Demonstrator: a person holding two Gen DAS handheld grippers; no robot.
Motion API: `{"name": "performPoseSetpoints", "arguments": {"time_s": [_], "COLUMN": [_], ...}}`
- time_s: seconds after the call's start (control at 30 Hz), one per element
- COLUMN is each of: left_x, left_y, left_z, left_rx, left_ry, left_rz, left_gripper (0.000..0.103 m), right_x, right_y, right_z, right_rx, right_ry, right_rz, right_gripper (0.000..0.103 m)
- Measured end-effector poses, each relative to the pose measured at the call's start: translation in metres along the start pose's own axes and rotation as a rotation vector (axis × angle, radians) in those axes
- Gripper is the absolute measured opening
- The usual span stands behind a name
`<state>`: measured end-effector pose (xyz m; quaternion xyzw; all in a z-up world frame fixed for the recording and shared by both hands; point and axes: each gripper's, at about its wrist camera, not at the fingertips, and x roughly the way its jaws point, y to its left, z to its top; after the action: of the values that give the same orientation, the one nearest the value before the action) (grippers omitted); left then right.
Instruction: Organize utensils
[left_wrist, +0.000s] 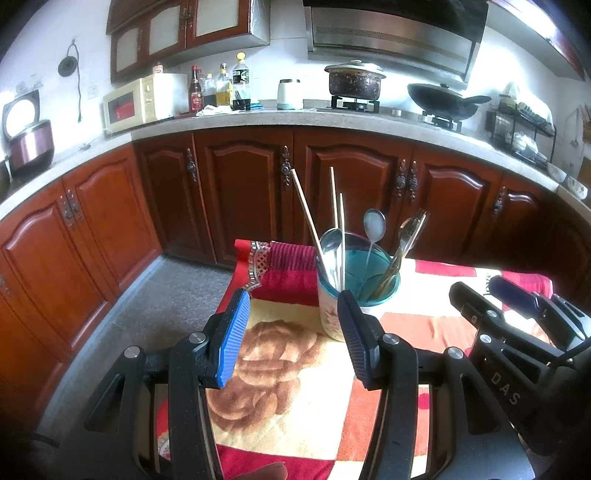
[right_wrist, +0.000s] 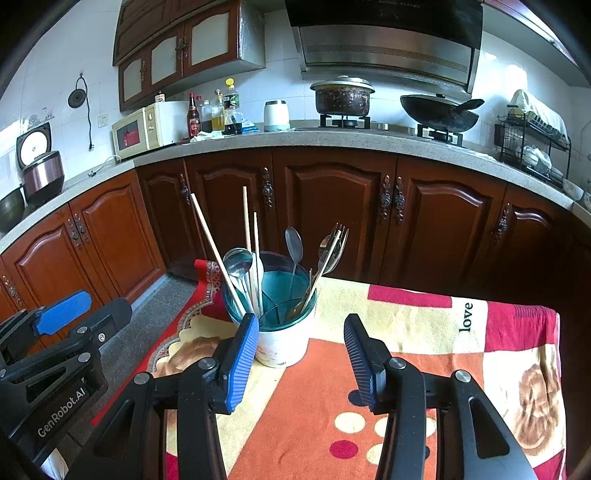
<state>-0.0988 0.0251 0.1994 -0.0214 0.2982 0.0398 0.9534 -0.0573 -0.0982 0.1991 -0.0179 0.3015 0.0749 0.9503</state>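
Observation:
A white utensil holder (left_wrist: 334, 314) with a teal inner cup stands on the blanket-covered table; it also shows in the right wrist view (right_wrist: 282, 343). It holds wooden chopsticks (left_wrist: 308, 214), metal spoons (left_wrist: 373, 223) and a fork (right_wrist: 338, 240). My left gripper (left_wrist: 291, 332) is open and empty, just in front and left of the holder. My right gripper (right_wrist: 301, 347) is open and empty, just in front and right of the holder. Each gripper shows in the other's view: the right one (left_wrist: 517, 317), the left one (right_wrist: 74, 317).
The table wears a red, orange and cream patterned blanket (right_wrist: 424, 332). Behind it run dark wooden cabinets (right_wrist: 332, 206) under a stone counter with a microwave (right_wrist: 147, 127), bottles (right_wrist: 214, 112), a pot (right_wrist: 341, 96), a wok (right_wrist: 439, 107) and a dish rack (right_wrist: 532, 144). Grey floor (left_wrist: 155, 314) lies left of the table.

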Motion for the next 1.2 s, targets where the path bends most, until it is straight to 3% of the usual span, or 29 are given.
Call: {"name": "performPoseSetpoints", "arguments": {"time_s": [1.2], "left_x": [0.0005], "left_y": [-0.0023], "left_z": [-0.0009], "left_rx": [0.003], "left_ry": [0.004], "left_rz": [0.002], "left_gripper": [0.049], "right_x": [-0.0001], "right_y": [-0.0025], "right_z": [-0.0024], "right_rx": [0.008], "right_ry": [0.008], "right_rz": [-0.001], "right_gripper": [0.047]}}
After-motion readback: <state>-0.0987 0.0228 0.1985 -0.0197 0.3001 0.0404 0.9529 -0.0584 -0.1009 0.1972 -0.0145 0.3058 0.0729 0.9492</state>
